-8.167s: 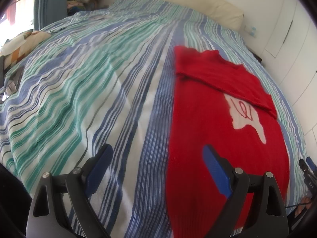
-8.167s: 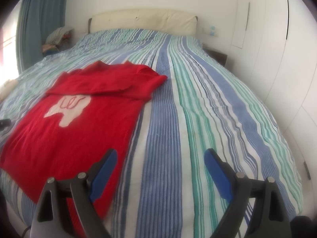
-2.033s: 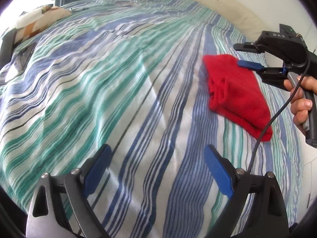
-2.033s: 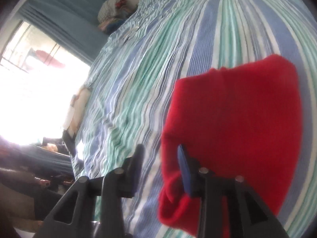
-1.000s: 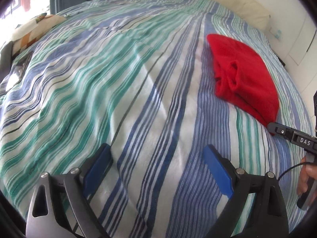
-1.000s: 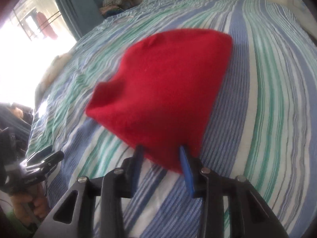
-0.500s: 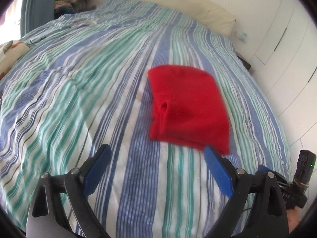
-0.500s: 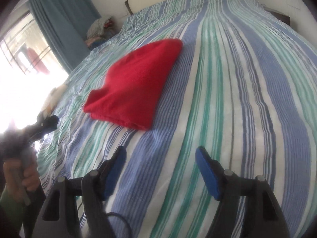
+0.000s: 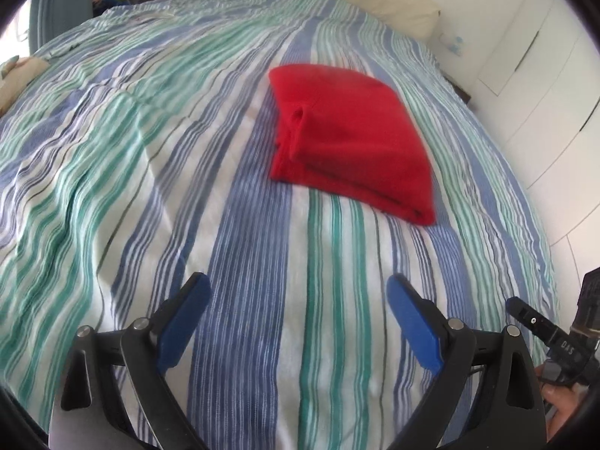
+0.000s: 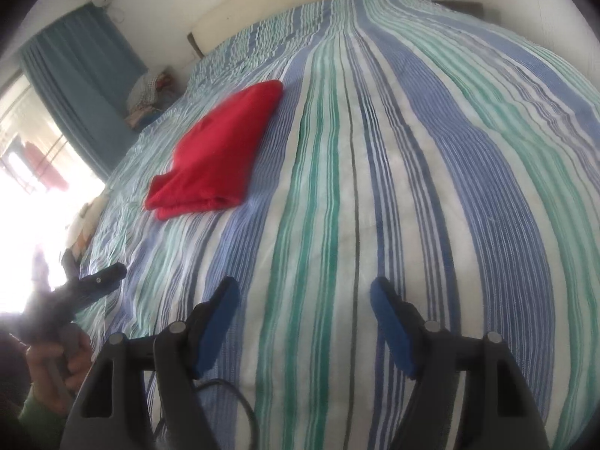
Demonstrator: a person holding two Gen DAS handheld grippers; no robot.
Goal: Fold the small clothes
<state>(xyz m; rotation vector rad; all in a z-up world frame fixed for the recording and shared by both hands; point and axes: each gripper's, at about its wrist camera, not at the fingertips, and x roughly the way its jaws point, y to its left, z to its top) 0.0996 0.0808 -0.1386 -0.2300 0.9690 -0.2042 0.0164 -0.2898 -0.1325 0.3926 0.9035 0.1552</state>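
Observation:
A red garment (image 9: 348, 138) lies folded into a thick rectangle on the striped bedspread (image 9: 150, 157), towards the far half of the bed. In the right wrist view the same red garment (image 10: 221, 150) sits up and to the left. My left gripper (image 9: 296, 292) hangs open over bare bedspread, well short of the garment. My right gripper (image 10: 303, 292) is open too, with only bedspread (image 10: 431, 150) between its blue pads. The right gripper's body shows at the lower right edge of the left wrist view, and a hand (image 10: 56, 371) holding the left gripper shows at the lower left of the right wrist view.
A cream headboard cushion (image 9: 393, 3) runs along the far end of the bed. White wardrobe doors (image 9: 543, 56) stand close on the right. A blue curtain (image 10: 78, 82) and a pile of clothes (image 10: 150, 93) lie beside a bright window on the left.
The right gripper let go of the red garment, opened and drew back from it. The left gripper swung so the folded garment now lies ahead of it.

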